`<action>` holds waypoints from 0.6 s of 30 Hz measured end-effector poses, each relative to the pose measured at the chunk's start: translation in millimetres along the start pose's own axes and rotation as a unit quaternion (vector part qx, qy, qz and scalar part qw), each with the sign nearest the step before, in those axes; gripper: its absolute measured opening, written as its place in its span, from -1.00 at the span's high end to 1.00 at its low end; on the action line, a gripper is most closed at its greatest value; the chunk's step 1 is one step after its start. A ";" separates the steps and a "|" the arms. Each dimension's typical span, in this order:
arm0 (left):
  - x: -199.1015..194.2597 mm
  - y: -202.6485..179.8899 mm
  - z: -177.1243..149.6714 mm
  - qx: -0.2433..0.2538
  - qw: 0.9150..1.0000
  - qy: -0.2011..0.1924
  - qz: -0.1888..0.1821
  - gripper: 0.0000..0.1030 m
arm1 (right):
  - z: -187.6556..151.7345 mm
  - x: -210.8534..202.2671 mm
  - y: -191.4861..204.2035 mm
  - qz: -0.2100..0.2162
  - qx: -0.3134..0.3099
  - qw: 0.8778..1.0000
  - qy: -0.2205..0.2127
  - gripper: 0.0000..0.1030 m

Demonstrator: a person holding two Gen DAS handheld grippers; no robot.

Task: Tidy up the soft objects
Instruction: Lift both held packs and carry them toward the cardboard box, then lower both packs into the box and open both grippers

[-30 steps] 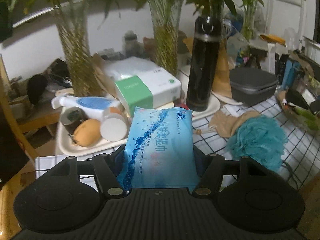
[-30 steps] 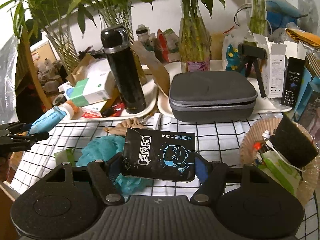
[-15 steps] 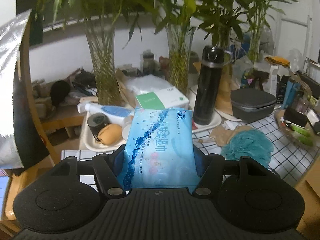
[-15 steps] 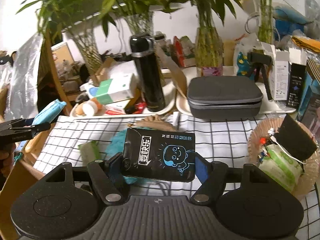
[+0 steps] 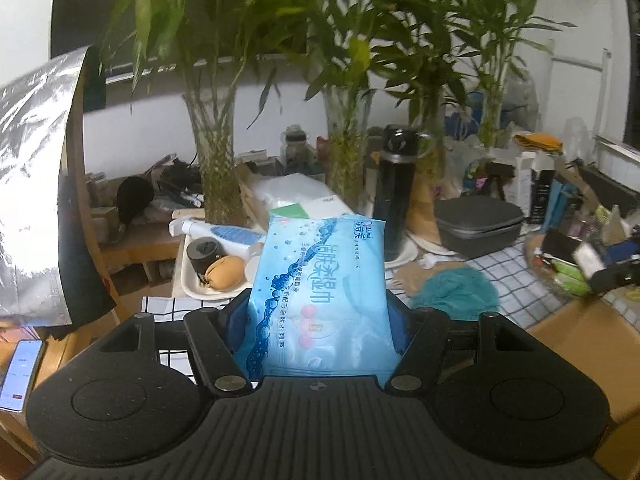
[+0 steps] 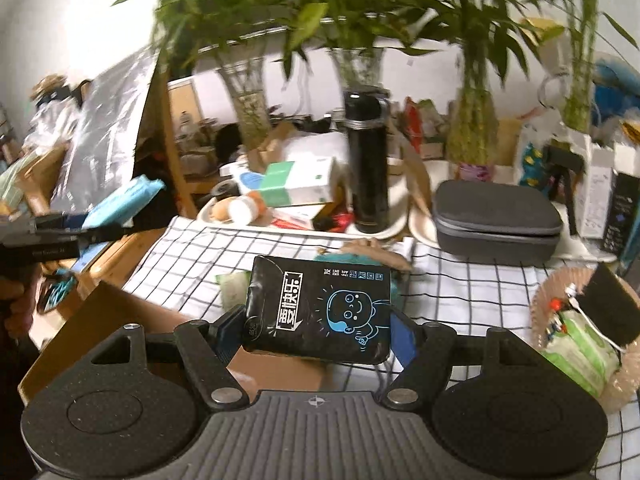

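My left gripper is shut on a light blue wet-wipes pack and holds it upright in the air, left of the checked tablecloth. The same pack and gripper show at the left of the right wrist view. My right gripper is shut on a black tissue pack with a blue cartoon face, held above the table's front edge. A teal bath pouf lies on the cloth.
A black flask, a grey zip case, a green-and-white box and glass vases of bamboo stand at the back. A woven basket of small items sits right. A cardboard box is below the table's front-left.
Both grippers have drawn back and up from the table with their packs still held. The table objects look smaller and farther, and the cardboard box has come into the right wrist view.
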State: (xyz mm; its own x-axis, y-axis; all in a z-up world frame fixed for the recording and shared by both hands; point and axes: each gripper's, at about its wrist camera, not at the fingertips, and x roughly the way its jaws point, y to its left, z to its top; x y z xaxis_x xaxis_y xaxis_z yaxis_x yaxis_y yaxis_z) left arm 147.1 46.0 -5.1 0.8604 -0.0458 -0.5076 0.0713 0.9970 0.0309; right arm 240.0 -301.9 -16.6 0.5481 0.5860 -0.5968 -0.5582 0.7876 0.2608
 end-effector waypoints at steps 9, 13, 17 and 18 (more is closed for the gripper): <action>-40.4 -38.4 -1.4 0.034 0.999 0.003 -0.018 -0.25 | -7.6 -13.6 21.9 0.023 -0.015 1.000 -0.009 -0.45; -51.4 -52.0 -6.4 0.017 1.000 0.022 -0.011 -0.25 | -10.9 -16.4 28.1 0.027 -0.024 0.999 -0.009 -0.45; -60.2 -63.8 -15.2 0.001 0.999 0.048 -0.013 -0.25 | -15.9 -23.0 32.0 0.031 -0.024 0.999 -0.011 -0.45; -61.8 -67.3 -17.1 0.002 0.999 0.051 -0.009 -0.25 | -17.7 -25.2 33.2 0.032 -0.024 0.999 -0.011 -0.45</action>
State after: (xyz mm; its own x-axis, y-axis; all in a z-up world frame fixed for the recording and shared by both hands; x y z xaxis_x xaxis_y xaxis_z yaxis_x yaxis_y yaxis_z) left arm 80.5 -17.1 9.5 0.8034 -0.0569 -0.5927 0.0888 0.9957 0.0249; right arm 196.6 -293.9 -6.3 0.5238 0.6401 -0.5621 -0.6216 0.7384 0.2616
